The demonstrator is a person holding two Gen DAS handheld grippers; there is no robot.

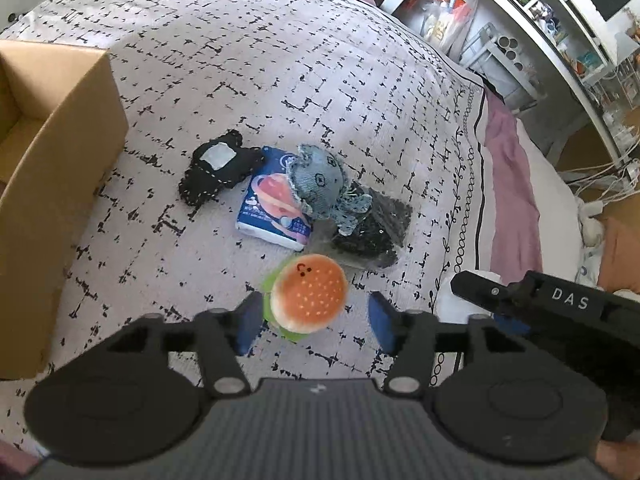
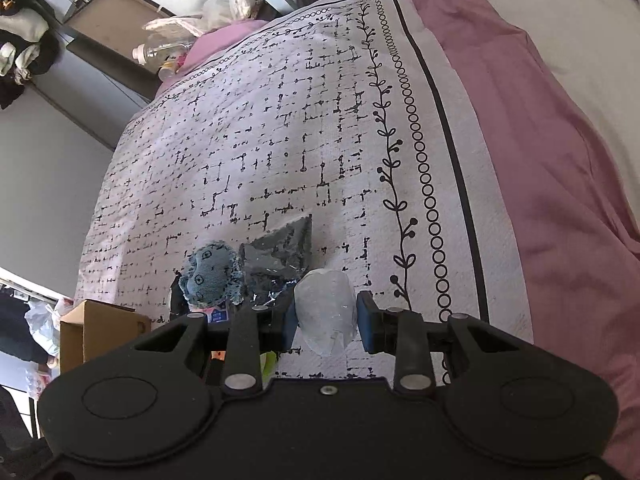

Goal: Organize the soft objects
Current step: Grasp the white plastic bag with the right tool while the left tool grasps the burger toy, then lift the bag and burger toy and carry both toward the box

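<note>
Left hand-held gripper (image 1: 310,320) is hovering open around the burger plush (image 1: 308,294) on the bed (image 1: 240,60), pads not touching. Right hand-held gripper (image 2: 326,322) is clamping a clear soft pouch (image 2: 326,314).

Bare patterned blanket (image 1: 248,60) lies open beyond the denim doll (image 1: 316,184); a cardboard box (image 1: 60,184) walls the left.

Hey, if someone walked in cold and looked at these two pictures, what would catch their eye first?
Probably the orange burger plush, sitting between the blue pads of the left hand-held gripper, which do not seem to press on it. Next, the little heap behind it on the patterned bedspread: a denim doll lying over a tissue pack, beside a black stitched plush. In the right wrist view, the right hand-held gripper is clamped on a pale crinkly bundle.
</note>
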